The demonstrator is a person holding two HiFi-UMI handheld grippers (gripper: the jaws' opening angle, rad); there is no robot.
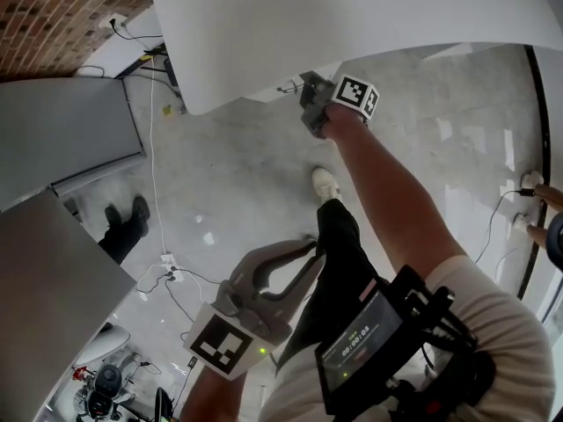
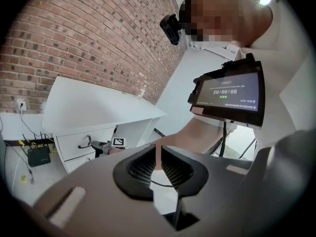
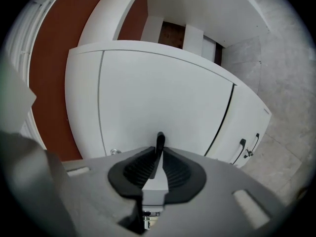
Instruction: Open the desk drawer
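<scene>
A white desk fills the top of the head view, and my right gripper reaches in under its front edge. In the right gripper view the white drawer front is close, and my right gripper is shut on the drawer's black handle. Two more black handles show on the fronts to the right. My left gripper hangs low by my leg, away from the desk. Seen from the left gripper view, that gripper is shut and holds nothing, while the desk drawers lie far off at the left.
Grey tabletops stand at the left over a grey floor with white cables. Someone's black shoes are beside them. A brick wall runs behind the desk. A black box sits on the floor. A screen hangs on my chest.
</scene>
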